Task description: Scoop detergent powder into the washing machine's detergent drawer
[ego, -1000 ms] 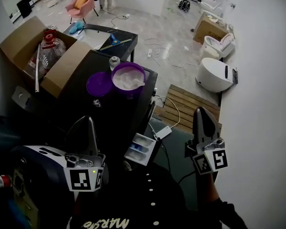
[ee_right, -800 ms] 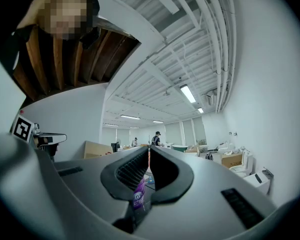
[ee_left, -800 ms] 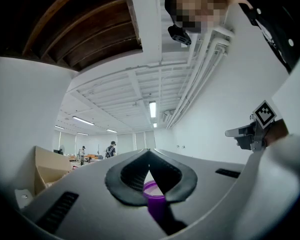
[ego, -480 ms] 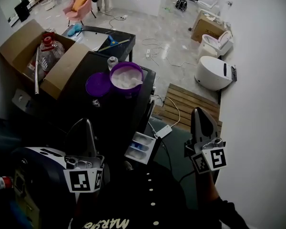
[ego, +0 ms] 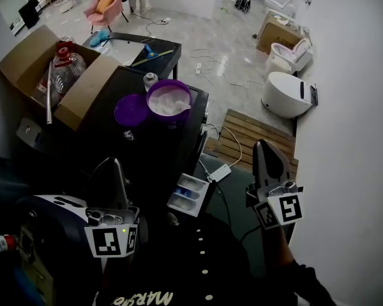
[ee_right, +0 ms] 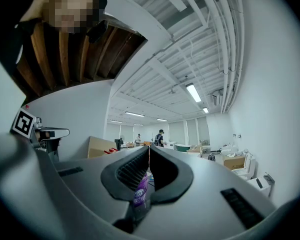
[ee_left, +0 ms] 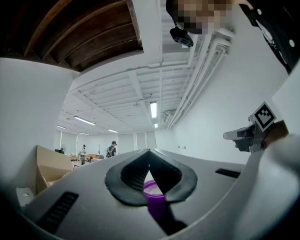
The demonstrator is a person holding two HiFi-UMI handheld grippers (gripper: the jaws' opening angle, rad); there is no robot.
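The left gripper (ego: 117, 166) and right gripper (ego: 263, 148) hover with jaws together, holding nothing. The open purple tub (ego: 169, 101) stands on the machine (ego: 156, 155), whose drawer (ego: 188, 195) is pulled out.

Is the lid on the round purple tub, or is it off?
Off. The round purple tub shows white powder inside, and its purple lid lies flat beside it on the black washing machine.

The left gripper (ego: 117, 163) is low on the left side and the right gripper (ego: 263, 146) is low on the right, well apart. Both point forward, away from the person. The jaws of each are closed together and hold nothing.
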